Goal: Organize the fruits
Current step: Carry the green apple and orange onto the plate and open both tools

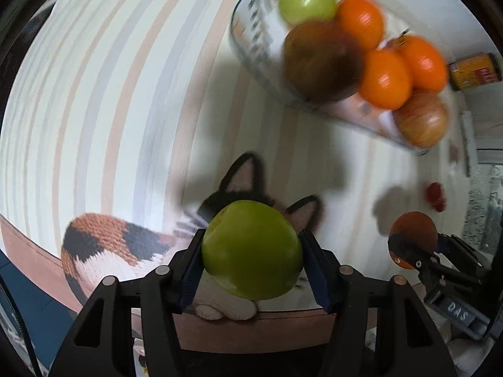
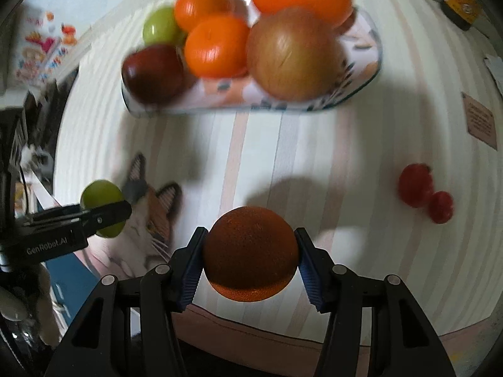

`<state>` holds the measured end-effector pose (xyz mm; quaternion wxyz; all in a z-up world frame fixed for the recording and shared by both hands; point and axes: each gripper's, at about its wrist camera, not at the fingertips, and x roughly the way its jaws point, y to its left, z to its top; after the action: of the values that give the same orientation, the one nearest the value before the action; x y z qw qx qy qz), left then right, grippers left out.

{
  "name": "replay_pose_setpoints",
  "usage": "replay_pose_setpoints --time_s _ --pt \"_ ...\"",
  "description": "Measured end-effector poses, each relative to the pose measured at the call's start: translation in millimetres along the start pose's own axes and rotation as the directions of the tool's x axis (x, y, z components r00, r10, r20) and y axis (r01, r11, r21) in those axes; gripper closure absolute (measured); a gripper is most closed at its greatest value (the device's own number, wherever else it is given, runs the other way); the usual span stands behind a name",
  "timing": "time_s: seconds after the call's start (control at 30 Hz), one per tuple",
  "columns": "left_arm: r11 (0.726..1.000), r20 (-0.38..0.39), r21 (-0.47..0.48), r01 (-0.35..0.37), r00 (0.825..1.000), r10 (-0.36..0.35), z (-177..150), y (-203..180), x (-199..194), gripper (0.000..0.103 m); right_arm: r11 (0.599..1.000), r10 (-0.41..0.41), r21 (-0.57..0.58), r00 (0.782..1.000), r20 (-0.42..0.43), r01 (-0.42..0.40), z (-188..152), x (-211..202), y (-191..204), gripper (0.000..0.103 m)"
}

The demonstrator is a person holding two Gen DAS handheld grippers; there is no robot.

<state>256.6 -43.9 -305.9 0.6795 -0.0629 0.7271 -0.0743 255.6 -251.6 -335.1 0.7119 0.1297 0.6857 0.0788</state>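
My left gripper [image 1: 251, 251] is shut on a green apple [image 1: 251, 249] and holds it above the cat-print cloth. My right gripper [image 2: 250, 254] is shut on an orange [image 2: 250, 253] above the striped cloth. A patterned fruit tray [image 2: 361, 72] lies ahead with a green apple [image 2: 158, 28], a dark red apple [image 2: 152, 73], three oranges [image 2: 217, 50] and a brownish apple [image 2: 292, 53]. In the left wrist view the tray [image 1: 251, 31] is at the upper right, and the right gripper [image 1: 411, 245] with its orange shows at the right. In the right wrist view the left gripper [image 2: 103, 210] shows at the left.
Two small red fruits [image 2: 421, 188] lie on the cloth to the right; they also show in the left wrist view [image 1: 435, 194]. A yellow jar [image 1: 473, 70] stands beyond the tray. A brown card [image 2: 481, 119] lies at the far right. The table edge runs just below the grippers.
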Motion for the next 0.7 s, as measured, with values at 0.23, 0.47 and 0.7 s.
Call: replay_pose_setpoints --time_s 0.23,0.47,0.7 --pt "0.995 0.120 0.020 0.097 0.988 -0.099 42 -11 -65 0.047 0.992 0.033 0.116 0.985 0.172 -0.053 32 -70 -40 0.045" --pt "0.998 0.129 0.000 0.057 0.990 -0.056 122 3 -60 0.047 0.978 -0.021 0.206 0.982 0.189 -0.018 94 -68 -77 0.045" --pt "1.000 0.035 -0.029 0.001 0.999 0.000 168 11 -28 0.047 0.975 -0.064 0.222 0.987 0.146 0.030 115 -38 -86 0.045"
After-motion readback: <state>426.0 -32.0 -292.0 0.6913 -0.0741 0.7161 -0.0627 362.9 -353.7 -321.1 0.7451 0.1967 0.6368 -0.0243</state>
